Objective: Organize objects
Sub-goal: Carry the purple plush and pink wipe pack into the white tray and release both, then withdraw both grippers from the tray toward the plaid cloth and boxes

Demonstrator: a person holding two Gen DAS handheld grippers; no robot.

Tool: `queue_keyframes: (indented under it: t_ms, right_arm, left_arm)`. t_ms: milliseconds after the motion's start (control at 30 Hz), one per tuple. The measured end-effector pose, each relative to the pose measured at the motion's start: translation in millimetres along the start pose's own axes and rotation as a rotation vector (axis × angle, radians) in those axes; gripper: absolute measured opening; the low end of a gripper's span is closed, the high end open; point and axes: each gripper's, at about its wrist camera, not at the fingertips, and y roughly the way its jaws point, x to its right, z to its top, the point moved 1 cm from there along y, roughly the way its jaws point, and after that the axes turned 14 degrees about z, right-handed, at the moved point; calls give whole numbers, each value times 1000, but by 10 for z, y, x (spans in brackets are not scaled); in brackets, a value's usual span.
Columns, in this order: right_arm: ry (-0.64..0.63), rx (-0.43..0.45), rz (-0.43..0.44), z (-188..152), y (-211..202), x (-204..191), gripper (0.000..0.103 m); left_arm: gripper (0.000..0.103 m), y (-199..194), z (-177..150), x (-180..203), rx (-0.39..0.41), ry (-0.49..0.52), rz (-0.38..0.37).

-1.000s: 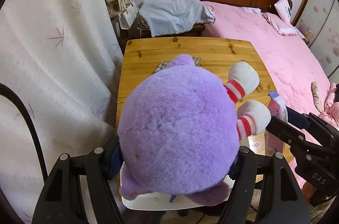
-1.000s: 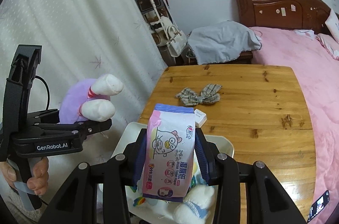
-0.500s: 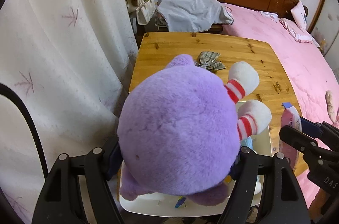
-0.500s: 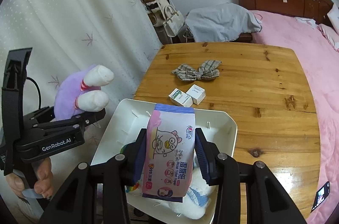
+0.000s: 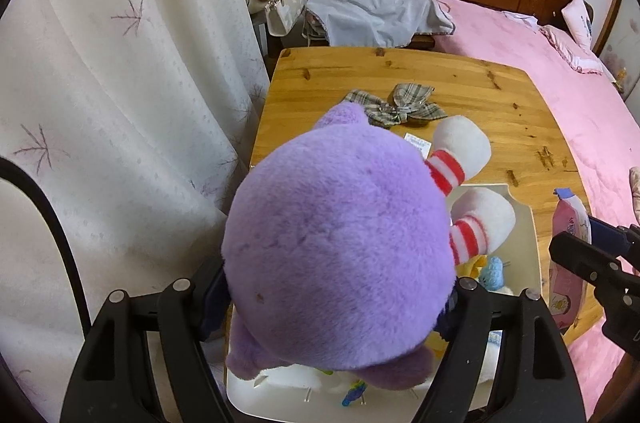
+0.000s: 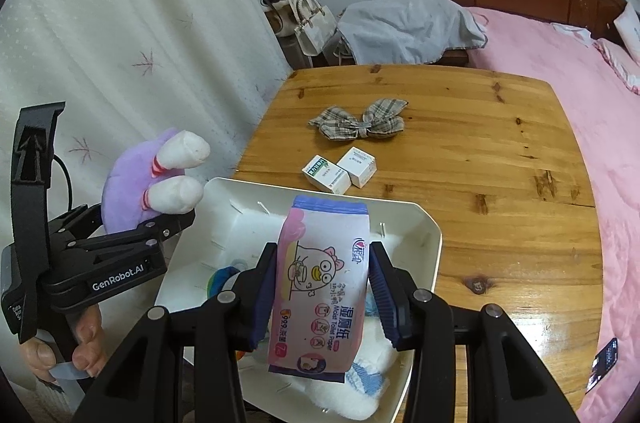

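Observation:
My left gripper (image 5: 336,297) is shut on a purple plush toy (image 5: 340,247) with white, red-striped feet, held above the left edge of a white tray (image 5: 530,223). In the right wrist view the same toy (image 6: 132,183) hangs left of the tray (image 6: 420,223). My right gripper (image 6: 320,287) is shut on a pink pack of moist toilet paper (image 6: 320,287), upright above the tray; the pack shows at the right of the left wrist view (image 5: 568,263). Small soft toys lie in the tray, partly hidden.
The wooden table (image 6: 480,159) carries a plaid bow (image 6: 360,123) and two small white boxes (image 6: 340,171) beyond the tray. A white curtain (image 6: 120,23) hangs at the left. A pink bed (image 6: 580,71) runs along the right, with hung handbags (image 6: 308,19) at the back.
Both grippers have drawn back and up from the table with their loads still held. More of the tray, the bow and the boxes now show.

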Motion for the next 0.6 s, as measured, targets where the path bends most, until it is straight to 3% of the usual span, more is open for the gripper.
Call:
queue_keyframes:
  t_ms: [233,300,367,500,600]
  right_arm:
    - [-9,-51,-56,-30,158,31,49]
    - [-5,-78,-58,-54,218,40,64]
    - [-2,-87,-50,-73,248,43,67]
    - [0,-99,-47,-78,278,30,67]
    - [7,-90,-50,-73,266,42,67]
  left_arm:
    - [83,190,-88,4,-69,-26,-1]
    - [83,238,-110,8,-95,-31,-7]
    - [83,264,-129,14,-113,-43,-9]
    - [84,280,-146,18,-118,-64,10]
    - [91,283,-151,36,-112,-69,27]
